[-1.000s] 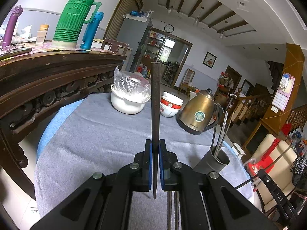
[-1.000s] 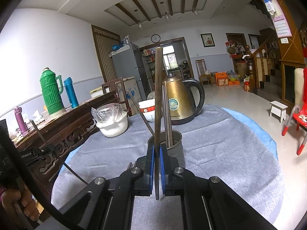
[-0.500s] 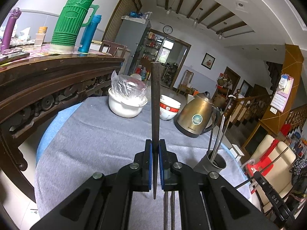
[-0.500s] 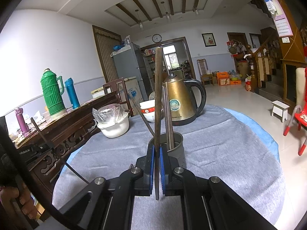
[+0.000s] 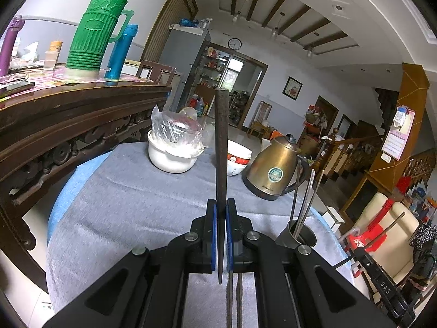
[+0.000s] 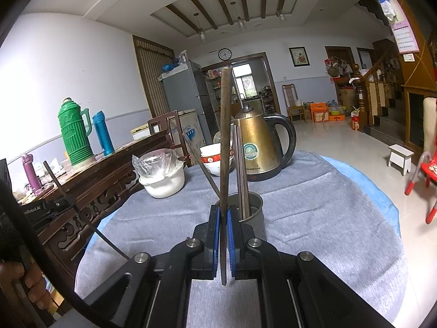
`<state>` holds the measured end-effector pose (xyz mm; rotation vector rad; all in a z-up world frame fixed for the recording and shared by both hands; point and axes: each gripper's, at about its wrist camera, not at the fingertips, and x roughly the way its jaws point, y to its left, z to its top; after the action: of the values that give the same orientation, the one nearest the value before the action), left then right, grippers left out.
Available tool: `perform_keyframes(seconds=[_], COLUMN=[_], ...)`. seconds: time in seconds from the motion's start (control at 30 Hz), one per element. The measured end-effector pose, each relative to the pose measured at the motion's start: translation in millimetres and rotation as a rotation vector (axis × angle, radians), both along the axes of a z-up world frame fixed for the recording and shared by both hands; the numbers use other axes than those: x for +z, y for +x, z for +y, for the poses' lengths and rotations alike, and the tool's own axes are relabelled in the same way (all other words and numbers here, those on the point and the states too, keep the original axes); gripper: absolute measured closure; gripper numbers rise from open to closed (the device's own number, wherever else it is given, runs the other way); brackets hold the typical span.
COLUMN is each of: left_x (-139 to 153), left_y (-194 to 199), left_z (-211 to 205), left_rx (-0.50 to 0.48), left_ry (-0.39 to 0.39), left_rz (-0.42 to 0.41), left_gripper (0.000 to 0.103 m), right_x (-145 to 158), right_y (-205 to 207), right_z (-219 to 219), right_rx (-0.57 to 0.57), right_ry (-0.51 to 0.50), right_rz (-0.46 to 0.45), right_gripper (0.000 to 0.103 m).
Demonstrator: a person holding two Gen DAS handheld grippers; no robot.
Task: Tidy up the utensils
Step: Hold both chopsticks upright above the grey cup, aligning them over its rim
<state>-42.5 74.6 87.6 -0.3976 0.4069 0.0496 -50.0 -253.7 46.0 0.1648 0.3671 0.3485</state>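
Right wrist view puts the metal cup (image 6: 252,209) directly ahead of the right gripper (image 6: 224,235), just past its fingertips and partly hidden behind them, with several chopsticks already standing in it. That gripper is clamped on a dark chopstick (image 6: 225,142) whose long axis runs upright, its lower tip poking out below the pads. Left wrist view shows the left gripper (image 5: 221,235) likewise closed on its own upright chopstick (image 5: 220,147), but from there the cup (image 5: 296,236) sits off to the right and low, beside the gripper's right finger. By my reading the right hand is the nearer and better lined up, so it should drop its stick first: a short move forward, then down into the cup's mouth. The left would need to swing right across the table. Two more sticks (image 5: 235,298) lie flat on the cloth beneath the left gripper.

Outward, the round table carries a grey cloth (image 6: 314,218), a brass kettle (image 6: 256,145), stacked bowls (image 6: 213,158) and a white pot covered with plastic (image 6: 161,177). A carved wooden sideboard (image 5: 68,120) with a green thermos (image 5: 95,30) stands to the left, in a large tiled living room.
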Motion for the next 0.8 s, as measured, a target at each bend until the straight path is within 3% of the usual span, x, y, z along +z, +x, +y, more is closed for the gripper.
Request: perform_keyframes(seconds=[0.8], left_x=[32], left_y=[14], left_z=[-18], left_rx=[-0.110], left_ry=[-0.078], left_rz=[-0.079], left_gripper=[0.097], right_x=[23], right_y=[-1], right_z=[-10], right_rx=[-0.029], right_ry=[0.006], right_rz=[-0.037], right_gripper=[0.097])
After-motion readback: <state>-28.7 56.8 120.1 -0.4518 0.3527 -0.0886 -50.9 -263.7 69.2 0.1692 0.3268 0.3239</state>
